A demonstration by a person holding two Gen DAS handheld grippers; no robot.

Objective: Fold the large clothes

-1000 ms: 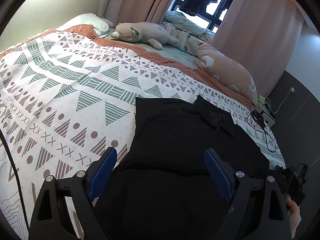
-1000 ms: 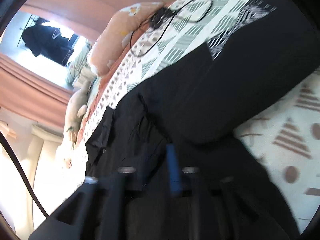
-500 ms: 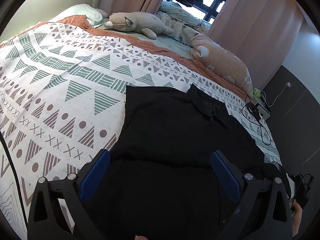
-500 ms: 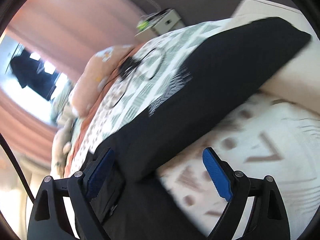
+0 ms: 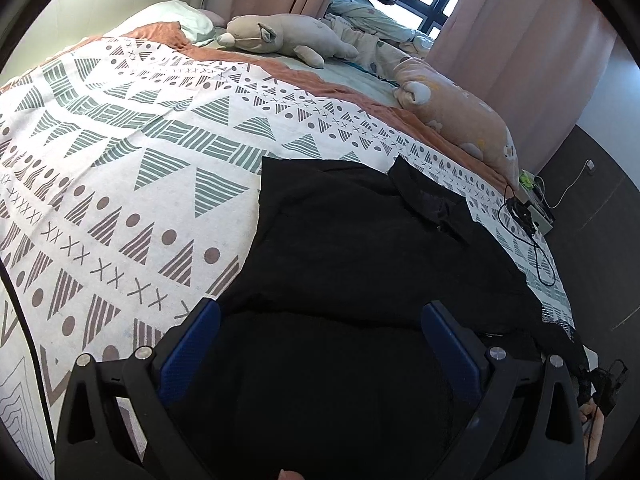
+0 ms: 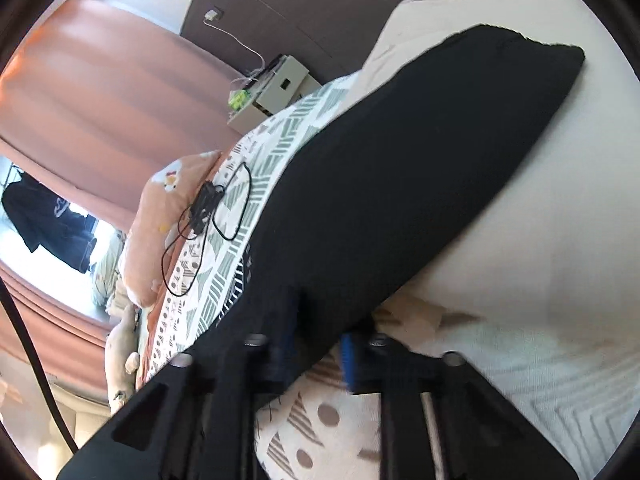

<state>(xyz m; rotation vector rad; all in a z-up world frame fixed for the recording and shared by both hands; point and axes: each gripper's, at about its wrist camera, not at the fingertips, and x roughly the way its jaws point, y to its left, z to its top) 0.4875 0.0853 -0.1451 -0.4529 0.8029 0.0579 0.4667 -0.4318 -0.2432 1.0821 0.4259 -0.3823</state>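
Observation:
A black collared shirt (image 5: 360, 248) lies spread on the patterned bedcover (image 5: 140, 160). My left gripper (image 5: 320, 316) hovers over the shirt's lower body, open wide, nothing between its blue pads (image 5: 208, 320). In the right wrist view one long sleeve (image 6: 400, 180) stretches toward the bed's corner. My right gripper (image 6: 318, 340) is at the sleeve's near edge; its jaws are closing and black fabric is pinched between the blue pads (image 6: 348, 360). The right gripper's black body (image 5: 600, 380) and a hand (image 5: 592, 416) show at the left wrist view's lower right.
Two plush toys (image 5: 280, 36) and a peach pillow (image 5: 460, 120) lie along the far side. A black cable with a small device (image 6: 208, 208) rests on the cover near a bedside box (image 6: 272, 88). Bare white mattress (image 6: 540, 260) borders the sleeve.
The right gripper swung along the sleeve toward the bed's corner; its jaws went from wide open to nearly closed on the sleeve's edge. The left gripper widened slightly and stayed in place.

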